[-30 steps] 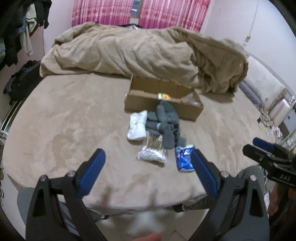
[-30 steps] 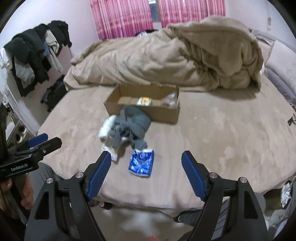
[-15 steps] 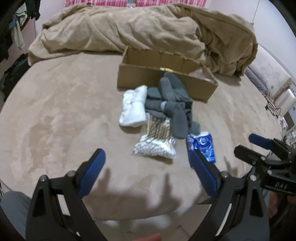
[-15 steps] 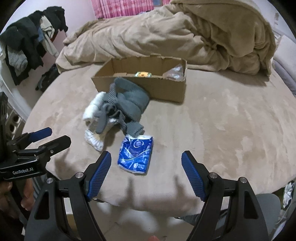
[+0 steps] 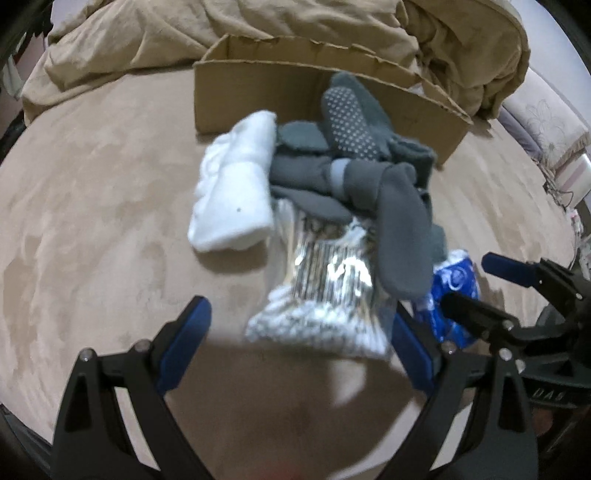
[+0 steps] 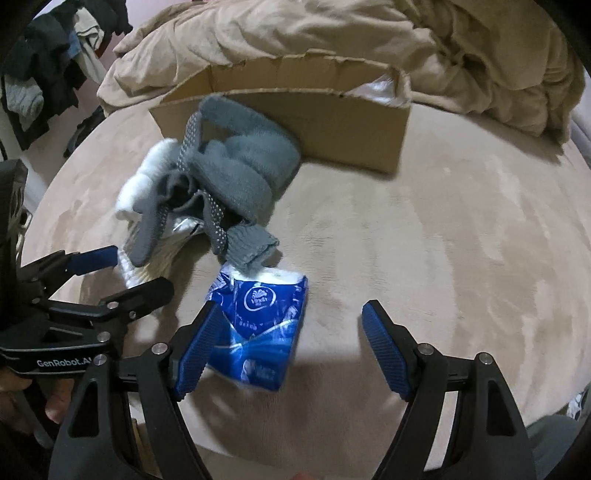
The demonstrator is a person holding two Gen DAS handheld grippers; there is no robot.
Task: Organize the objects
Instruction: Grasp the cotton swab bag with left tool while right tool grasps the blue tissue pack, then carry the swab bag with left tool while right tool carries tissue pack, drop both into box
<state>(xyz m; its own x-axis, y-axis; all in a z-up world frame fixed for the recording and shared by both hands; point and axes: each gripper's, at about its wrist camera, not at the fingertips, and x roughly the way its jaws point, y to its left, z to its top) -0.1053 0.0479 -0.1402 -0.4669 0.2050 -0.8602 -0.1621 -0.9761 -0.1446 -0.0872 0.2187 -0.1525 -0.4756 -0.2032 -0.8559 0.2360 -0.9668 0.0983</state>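
Right now both grippers are hanging low over the beige bed cover [image 5: 92, 221], each with its jaws spread wide and gripping nothing.

Ahead of the left gripper [image 5: 299, 332], the clear bag of cotton swabs [image 5: 325, 291] is lying between and just beyond the two blue pads, its near edge sitting level with the fingertips; whether either pad is touching it is hard to tell through the blur. Farther out from those jaws, the tangle of grey socks [image 5: 354, 162] is draping over the far end of the bag, and a white sock roll [image 5: 236, 184] is resting just left of that tangle. Beyond them all, the cardboard box [image 5: 258, 92] is standing with the socks leaning against its near wall.

Ahead of the right gripper [image 6: 291, 321], the blue tissue pack [image 6: 258, 325] is lying toward the left side of the open jaws, its near left edge running behind the left pad. One grey sock cuff is overlapping the pack's far edge. The box is sitting well beyond these jaws, with the rumpled tan blanket [image 6: 332, 33] piling up behind it.
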